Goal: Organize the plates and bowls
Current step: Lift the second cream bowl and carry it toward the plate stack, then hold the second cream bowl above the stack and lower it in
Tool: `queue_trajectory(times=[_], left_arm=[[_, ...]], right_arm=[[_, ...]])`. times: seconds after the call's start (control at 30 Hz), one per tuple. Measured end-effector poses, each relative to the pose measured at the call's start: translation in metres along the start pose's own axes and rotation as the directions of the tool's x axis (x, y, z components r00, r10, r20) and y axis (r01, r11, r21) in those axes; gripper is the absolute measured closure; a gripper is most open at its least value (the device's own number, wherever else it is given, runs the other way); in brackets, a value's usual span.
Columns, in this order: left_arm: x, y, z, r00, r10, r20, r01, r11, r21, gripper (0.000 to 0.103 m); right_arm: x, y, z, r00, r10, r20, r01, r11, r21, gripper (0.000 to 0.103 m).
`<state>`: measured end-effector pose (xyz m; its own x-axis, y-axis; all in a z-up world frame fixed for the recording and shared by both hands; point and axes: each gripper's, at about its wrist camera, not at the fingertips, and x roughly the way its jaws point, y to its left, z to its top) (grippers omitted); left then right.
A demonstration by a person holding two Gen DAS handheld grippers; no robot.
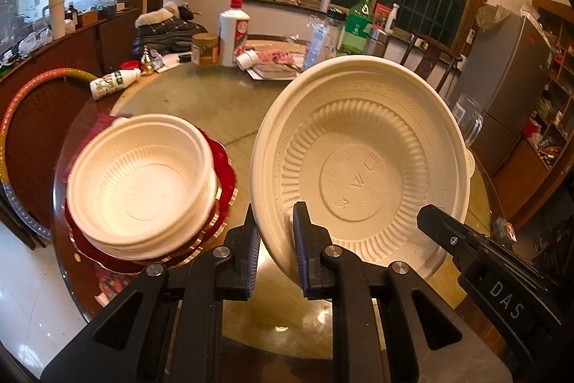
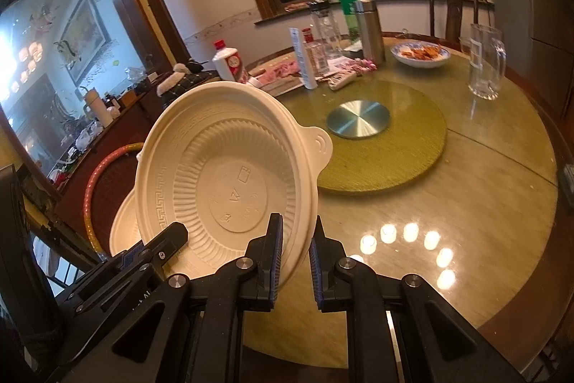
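- Big cream bowl [image 1: 362, 164] is held up off the table, tipped on edge so its inside faces both cameras; empty, only moulded marks on the base.
- Left gripper [image 1: 276, 250] pinches the bowl's near rim, one finger inside and one outside.
- Right gripper [image 2: 296, 261] straddles the same bowl's rim on the opposite side, by the tab handle [image 2: 320, 141]; its outer pad looks a hair off the wall, so the grip may be loose, hard to tell.
- Two-sided hold likely steadies the thin plastic for a hand-over or for nesting.
- Stack of smaller cream bowls [image 1: 141, 185] sits nested on red plates [image 1: 222, 182] at the table's left edge; top bowl empty, probable drop spot.
- Farther out: round table [image 2: 495, 203], green turntable mat [image 2: 412, 146], glass mug [image 2: 486, 63] empty, blue-rimmed dish [image 2: 419, 54] with orange food, bottles behind.
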<state>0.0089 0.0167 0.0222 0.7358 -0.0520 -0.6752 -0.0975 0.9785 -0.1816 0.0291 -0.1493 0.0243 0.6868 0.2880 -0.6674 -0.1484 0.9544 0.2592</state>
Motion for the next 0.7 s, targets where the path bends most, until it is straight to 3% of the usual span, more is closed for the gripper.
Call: queue_trajectory(times=[0.5,0.7], left_arm=[[-0.015,0.06,0.019,0.994,0.09,0.063,-0.085,0.992,-0.089,0.087],[-0.018,0.096,0.023,0.989,0.142,0.051,-0.133,0.98,-0.146,0.087]], right_arm=[[0.015,0.069,0.018,0.996,0.086,-0.007,-0.086,0.991,-0.106,0.089],[0.038,0.105,0.026,0.988,0.139,-0.071,-0.148,0.977,-0.155,0.089]])
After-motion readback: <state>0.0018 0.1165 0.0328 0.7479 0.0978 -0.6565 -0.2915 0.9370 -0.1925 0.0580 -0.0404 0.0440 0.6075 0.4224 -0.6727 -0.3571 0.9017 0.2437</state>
